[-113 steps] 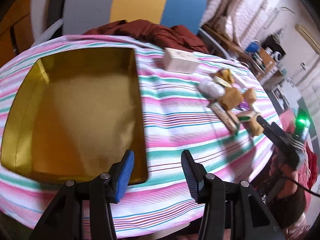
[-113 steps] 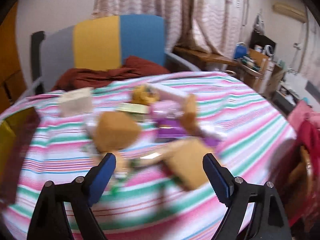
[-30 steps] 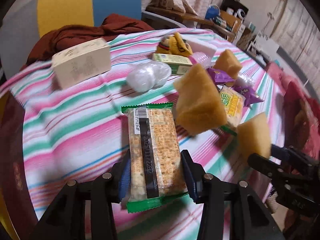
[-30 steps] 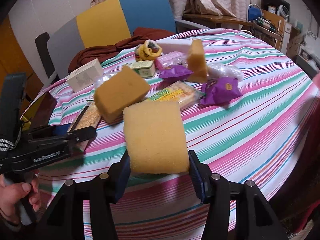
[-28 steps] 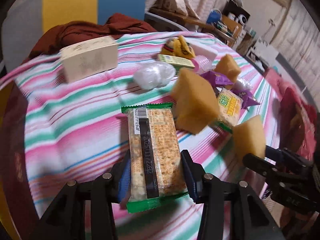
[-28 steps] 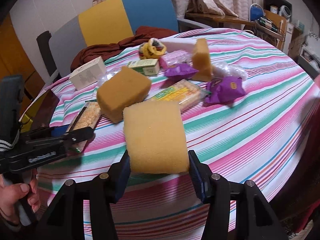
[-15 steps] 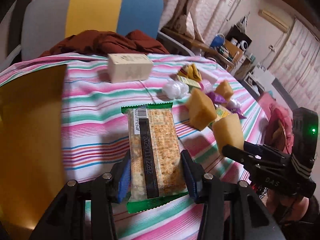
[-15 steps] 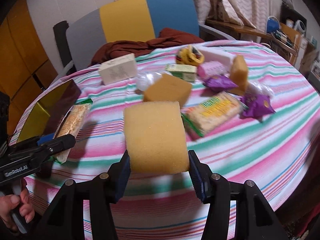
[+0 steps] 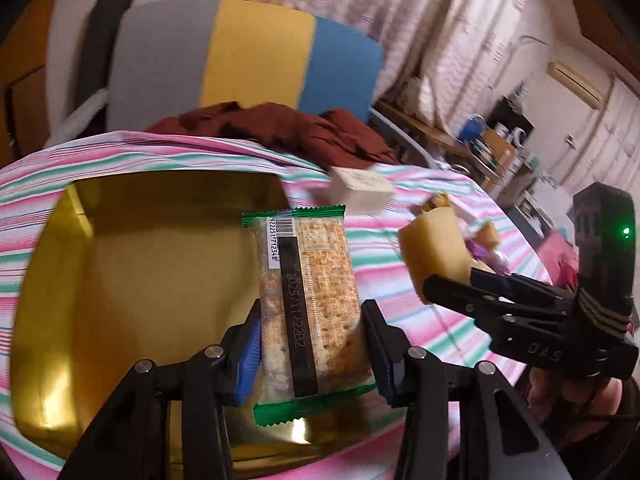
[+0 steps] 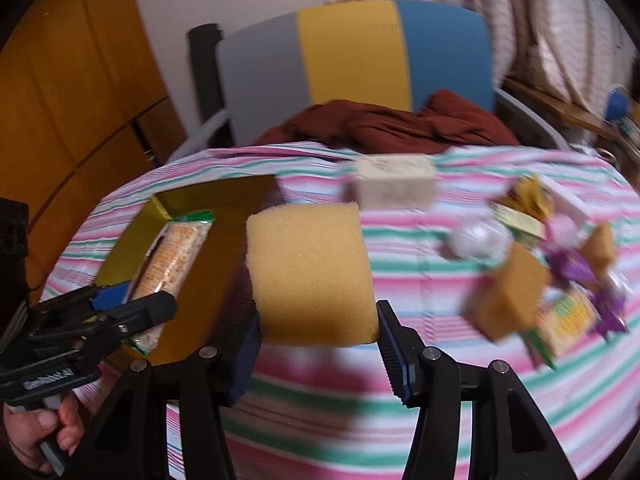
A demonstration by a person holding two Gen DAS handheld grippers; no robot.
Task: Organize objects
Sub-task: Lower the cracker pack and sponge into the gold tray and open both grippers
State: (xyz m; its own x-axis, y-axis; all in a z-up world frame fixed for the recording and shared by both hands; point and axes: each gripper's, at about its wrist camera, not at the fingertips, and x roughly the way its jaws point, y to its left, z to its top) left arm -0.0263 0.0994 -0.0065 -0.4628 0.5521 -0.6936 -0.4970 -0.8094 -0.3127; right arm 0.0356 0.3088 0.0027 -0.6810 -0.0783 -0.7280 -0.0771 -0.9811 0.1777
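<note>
My left gripper (image 9: 310, 350) is shut on a cracker packet (image 9: 310, 292) with green ends, held in the air over the gold box (image 9: 120, 264) on the striped tablecloth. My right gripper (image 10: 316, 344) is shut on a yellow sponge (image 10: 308, 268), held above the cloth just right of the gold box (image 10: 224, 196). In the left wrist view the right gripper (image 9: 452, 288) and its sponge (image 9: 434, 248) show at the right. In the right wrist view the left gripper (image 10: 120, 304) and the packet (image 10: 172, 256) hang over the box at the left.
A cream carton (image 10: 394, 186) lies beyond the box. A heap of sponges and snack packets (image 10: 536, 272) sits at the right of the round table. A dark red cloth (image 9: 288, 128) and a grey, yellow and blue chair (image 9: 244, 60) stand behind the table.
Both grippers have swung left from the heap of snacks to the gold box, each keeping its load. The packet now hangs over the box; the sponge is beside it.
</note>
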